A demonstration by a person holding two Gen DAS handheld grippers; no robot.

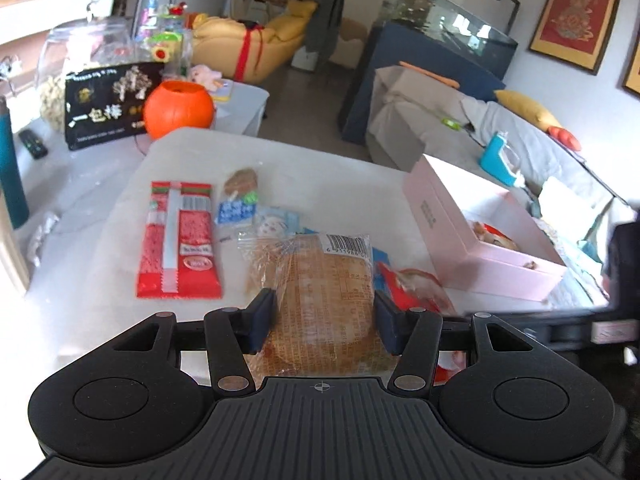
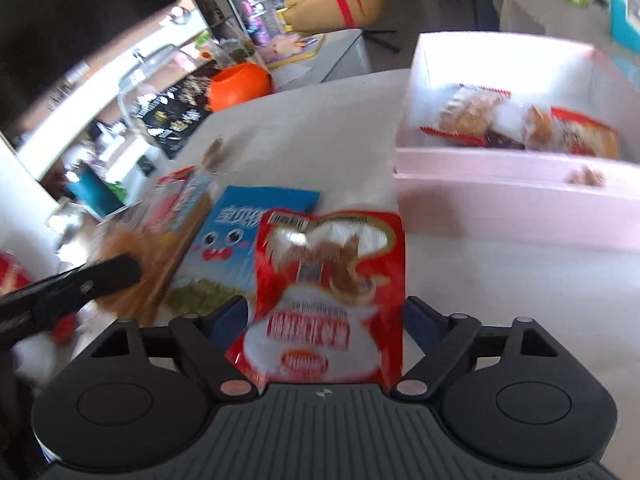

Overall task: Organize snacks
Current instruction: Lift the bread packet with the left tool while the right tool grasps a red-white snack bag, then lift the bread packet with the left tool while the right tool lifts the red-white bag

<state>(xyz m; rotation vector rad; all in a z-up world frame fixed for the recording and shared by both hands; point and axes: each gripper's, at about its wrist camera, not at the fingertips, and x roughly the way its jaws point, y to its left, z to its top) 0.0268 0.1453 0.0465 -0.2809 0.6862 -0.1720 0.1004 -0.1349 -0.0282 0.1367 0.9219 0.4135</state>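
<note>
My left gripper (image 1: 325, 312) is shut on a clear-wrapped brown bread packet (image 1: 324, 280) near the table's front. My right gripper (image 2: 324, 320) has its jaws wide around a red and white snack pouch (image 2: 332, 280); the jaws stand apart from its sides. A blue cartoon-face packet (image 2: 244, 236) lies left of the pouch. A long red packet (image 1: 178, 240), a small blue packet (image 1: 236, 210) and a pale face packet (image 1: 276, 222) lie on the white table (image 1: 320, 176). The open pink box (image 1: 472, 240) at the right holds several snacks (image 2: 520, 124).
An orange pumpkin bowl (image 1: 178, 108), a black bag (image 1: 104, 104) and a glass jar (image 1: 80, 52) stand at the far left. A teal bottle (image 1: 12, 168) is at the left edge. A grey sofa (image 1: 520, 136) lies beyond the box.
</note>
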